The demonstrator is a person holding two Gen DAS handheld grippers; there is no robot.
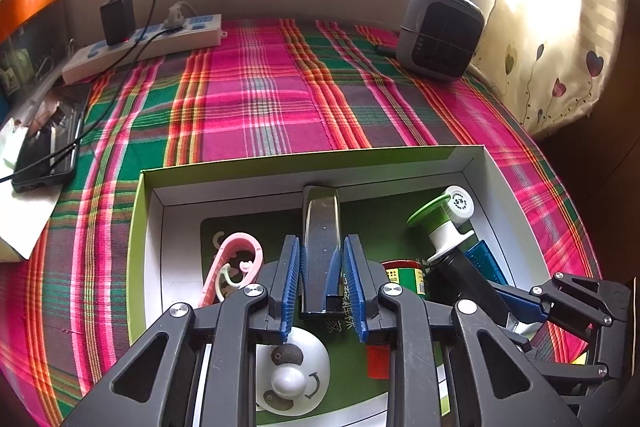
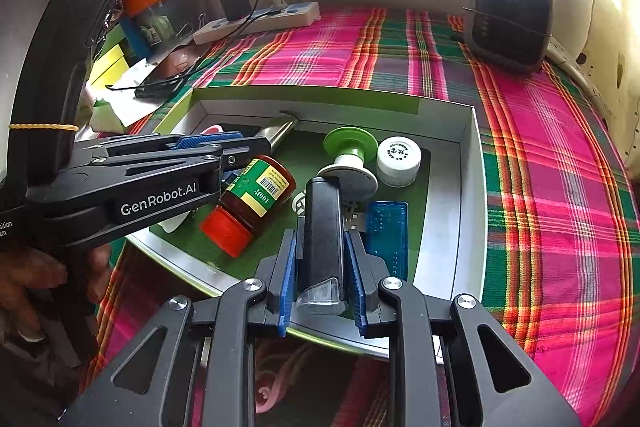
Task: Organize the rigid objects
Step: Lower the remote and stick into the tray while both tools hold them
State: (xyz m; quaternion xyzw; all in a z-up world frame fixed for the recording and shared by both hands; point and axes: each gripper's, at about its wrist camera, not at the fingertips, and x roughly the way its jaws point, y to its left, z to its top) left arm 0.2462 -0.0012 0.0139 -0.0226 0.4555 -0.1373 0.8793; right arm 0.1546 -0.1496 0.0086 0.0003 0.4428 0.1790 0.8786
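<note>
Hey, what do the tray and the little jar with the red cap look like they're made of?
Tray: likely cardboard, matte white walls with folded corners. Jar: dark brown, glossy, glass or plastic, unclear; paper label, smooth red cap, probably plastic.

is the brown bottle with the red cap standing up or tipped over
Tipped over: the brown bottle lies on its side in the box, red cap pointing toward the near edge.

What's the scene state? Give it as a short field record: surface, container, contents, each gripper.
surface: plaid cloth
container: open cardboard box
contents: red-capped bottle on its side, green spool, white cap, blue plastic case, pink clip
left gripper: shut on metal clip
right gripper: shut on black rectangular device
background: power strip, grey heater
</note>
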